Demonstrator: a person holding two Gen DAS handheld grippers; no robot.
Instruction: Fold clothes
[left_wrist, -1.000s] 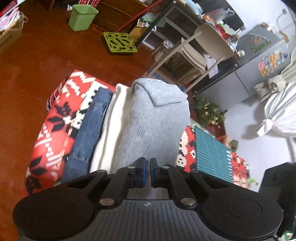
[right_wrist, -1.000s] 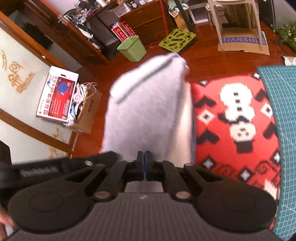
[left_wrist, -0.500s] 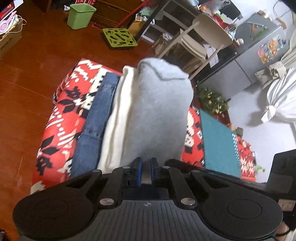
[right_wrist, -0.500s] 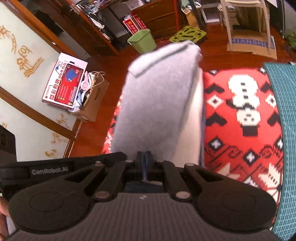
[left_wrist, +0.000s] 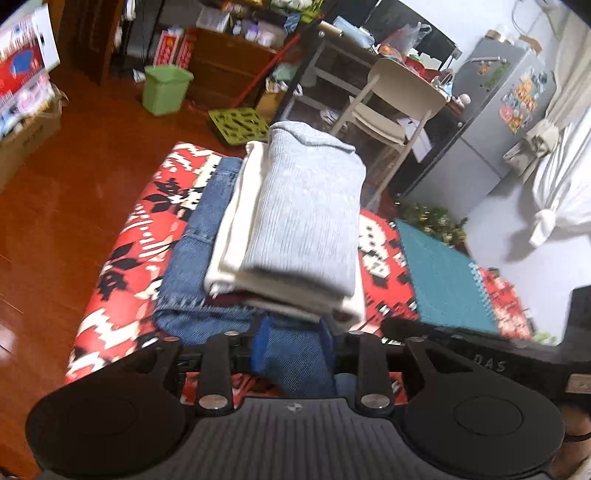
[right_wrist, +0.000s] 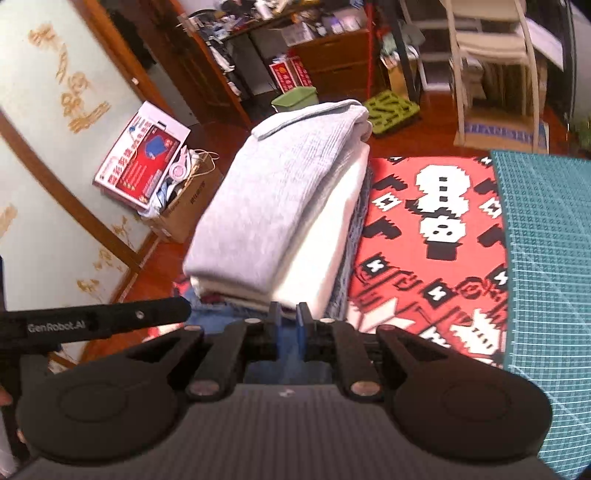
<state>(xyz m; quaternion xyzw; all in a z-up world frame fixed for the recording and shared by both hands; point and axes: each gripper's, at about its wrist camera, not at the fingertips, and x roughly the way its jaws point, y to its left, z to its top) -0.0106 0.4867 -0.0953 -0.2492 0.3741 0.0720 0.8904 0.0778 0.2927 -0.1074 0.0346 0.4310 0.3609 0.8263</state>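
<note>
The left gripper (left_wrist: 293, 345) is opening. Its blue pads stand apart, with only the blue jeans (left_wrist: 192, 258) showing in the gap, and nothing is pinched. The right gripper (right_wrist: 287, 319) is opening too, with a small gap and nothing in it. Just past both sits the pile of folded clothes. The grey sweater (left_wrist: 306, 210) lies on top, a white top (right_wrist: 325, 236) under it, and the jeans at the bottom. The pile rests on the bench with the red patterned cloth (right_wrist: 428, 236). A green mat (right_wrist: 546, 258) lies beside it. Farther off stands a green bin (left_wrist: 166, 88).
</note>
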